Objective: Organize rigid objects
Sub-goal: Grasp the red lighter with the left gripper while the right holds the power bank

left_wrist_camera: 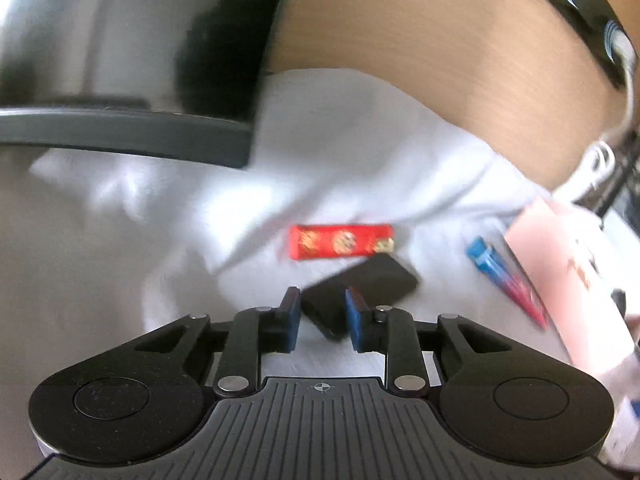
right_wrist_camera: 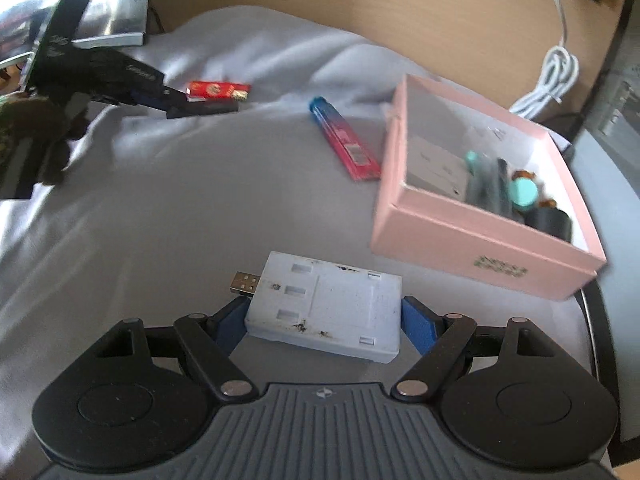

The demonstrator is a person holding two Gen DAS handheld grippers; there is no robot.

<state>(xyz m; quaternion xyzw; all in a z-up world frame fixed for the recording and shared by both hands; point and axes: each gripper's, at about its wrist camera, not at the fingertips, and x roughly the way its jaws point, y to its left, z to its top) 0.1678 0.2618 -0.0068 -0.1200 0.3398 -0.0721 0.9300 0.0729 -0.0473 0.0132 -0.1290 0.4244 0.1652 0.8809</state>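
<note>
USB hub (right_wrist_camera: 326, 310), white, scuffed, plug pointing far-left: sits between the pads of the right hand-held gripper (right_wrist_camera: 322, 322), near centre of the cloth. Pads on both its short sides, look clamped on it; lifted or resting on cloth, can't tell.

Black flat block (left_wrist_camera: 360, 292) at the left hand-held gripper (left_wrist_camera: 322, 312): jaws narrowly apart, block's near corner between the pads. The right view shows the tips touching it, far left. Contact w/ pads unclear, pic blurred; grip not confirmed.

Red packet (left_wrist_camera: 342, 241) lies just beyond the black block, loose on cloth. Blue-to-red stick (right_wrist_camera: 345, 142) lies loose too, just left of the pink box (right_wrist_camera: 472, 248).

Pink box, open top, right side: already holds several bits, a pale flat carton, dark tubes, a teal cap, a black round thing. Exact items too small/blurred to name.

Progress, my read: partway. Some things boxed; four left out (hub, black block, red packet, stick), two of them being handled now. Assuming the box is the target, task line doesn't say.

White cloth (right_wrist_camera: 180, 208) covers the surface; wooden bench (right_wrist_camera: 360, 4) shows beyond it. White cable (right_wrist_camera: 556, 76) coiled far right.

Hard to make out: shiny metal thing (left_wrist_camera: 100, 32) far left, cut off by frame, grey rim under it, identity unknown. Left view smeared throughout. Box's far-right corner and what's behind it are hidden.
</note>
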